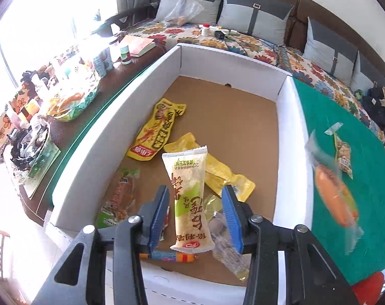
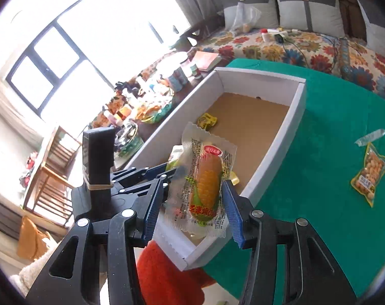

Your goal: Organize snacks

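Your left gripper [image 1: 196, 216] has its fingers parted with a pale green-and-white snack packet [image 1: 189, 200] between them, the blue pads clear of its sides, above the near end of the white box [image 1: 233, 63]. Your right gripper [image 2: 189, 208] stands just as wide around a corn sausage packet [image 2: 205, 185], and whether the pads touch it you cannot tell. On the box floor lie a yellow pouch [image 1: 155, 129] and other wrappers. A peanut pack [image 2: 370, 175] lies on the green desk [image 2: 319, 132] toward its right edge
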Motion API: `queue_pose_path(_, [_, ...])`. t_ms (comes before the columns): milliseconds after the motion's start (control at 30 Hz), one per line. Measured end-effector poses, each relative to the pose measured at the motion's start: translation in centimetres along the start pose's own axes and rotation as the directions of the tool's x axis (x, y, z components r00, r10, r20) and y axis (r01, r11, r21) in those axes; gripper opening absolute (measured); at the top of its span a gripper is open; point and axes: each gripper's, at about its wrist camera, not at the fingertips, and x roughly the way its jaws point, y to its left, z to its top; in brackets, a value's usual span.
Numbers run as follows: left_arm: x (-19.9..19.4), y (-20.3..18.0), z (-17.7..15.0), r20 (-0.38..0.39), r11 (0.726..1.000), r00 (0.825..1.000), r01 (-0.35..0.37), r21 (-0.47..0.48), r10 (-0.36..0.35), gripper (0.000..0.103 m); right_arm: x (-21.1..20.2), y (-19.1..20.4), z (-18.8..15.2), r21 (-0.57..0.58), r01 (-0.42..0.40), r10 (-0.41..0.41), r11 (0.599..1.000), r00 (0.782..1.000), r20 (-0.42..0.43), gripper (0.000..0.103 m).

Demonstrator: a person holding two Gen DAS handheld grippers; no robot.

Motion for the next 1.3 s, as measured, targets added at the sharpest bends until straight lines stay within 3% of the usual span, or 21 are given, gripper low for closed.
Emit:
queue_pose_path(67, [0.5,2.0,-0.9,0.010,0.998,0.999,-0.049,-0.029,0.049,0.071,0.5,0.1,-0.2,0.010,0.004,-0.004,1.000,1.000,0.006,0.073])
queue_pose_path(167, [0.0,3.6,-2.5,0.042,0.997,0.999,-0.030,-0.067,0.033,0.076,-0.6,-2.0,-1.8,0.015,-0.006,0.006,1.000,0.999,0.034,0.073])
queue_pose_path(233, [-0.2,3.1,-3.3,0.064,0.997,0.998,-0.002,-0.079,0.007,0.077,-1.2,-4.2,-2.9,0.001,0.087,-0.087,0.996,0.995,0.047,0.075])
queue_pose_path(300, [-0.6,1.1,-3.6,0.081,0.998,0.996,0.033,-0.059,-0.028,0.077,-2.0,-8.1,-5.2,-0.023,0.233,-0.231,0.972,0.971,0.055,0.076])
queue_pose_path(400, [-1.6,-3.5,-4.3,0.103,0.994,0.989,0.103,0.023,-0.105,0.077,-3.2,-16.1,-10.0,-0.004,0.456,-0.456,0.890,0.890,0.020,0.076])
queue_pose_path(500, [-3.1,-9.9,-5.3,0.118,0.969,0.968,0.205,0.134,-0.221,0.081,-6.2,-23.3,-15.6,0.061,0.613,-0.614,0.787,0.789,-0.014,0.076])
queue_pose_path(633, [-4.1,-19.2,-7.4,0.114,0.904,0.922,0.331,0.269,-0.371,0.098,-11.3,-29.3,-21.8,0.174,0.727,-0.737,0.664,0.676,-0.012,0.076])
queue_pose_path(667, [-3.7,-21.4,-8.0,0.093,0.889,0.915,0.353,0.292,-0.393,0.103,-12.5,-30.3,-22.7,0.206,0.741,-0.756,0.639,0.654,-0.009,0.076])
queue_pose_path(733, [-1.6,-25.6,-9.4,0.023,0.867,0.914,0.377,0.327,-0.406,0.103,-14.0,-31.9,-24.2,0.276,0.752,-0.780,0.599,0.626,-0.014,0.076])
queue_pose_path(800, [1.2,-29.1,-10.7,-0.050,0.861,0.926,0.368,0.351,-0.375,0.103,-14.9,-32.7,-24.9,0.337,0.741,-0.785,0.581,0.620,-0.009,0.076])
queue_pose_path(867, [4.0,-31.5,-11.7,-0.086,0.872,0.945,0.325,0.366,-0.316,0.102,-15.1,-33.2,-25.2,0.366,0.734,-0.790,0.572,0.613,0.006,0.076])
queue_pose_path(1033, [7.4,-33.6,-12.5,-0.027,0.888,0.981,0.186,0.420,-0.193,0.102,-14.3,-34.1,-25.8,0.369,0.732,-0.789,0.573,0.615,0.006,0.076])
queue_pose_path(1200, [10.0,-33.2,-11.9,0.003,0.891,0.991,0.121,0.438,-0.136,0.103,-14.5,-34.1,-25.9,0.384,0.721,-0.784,0.577,0.621,0.014,0.077])
queue_pose_path(1300, [10.8,-32.5,-11.1,0.006,0.900,0.982,0.171,0.401,-0.189,0.103,-14.4,-34.1,-26.0,0.385,0.726,-0.789,0.570,0.614,0.009,0.078])
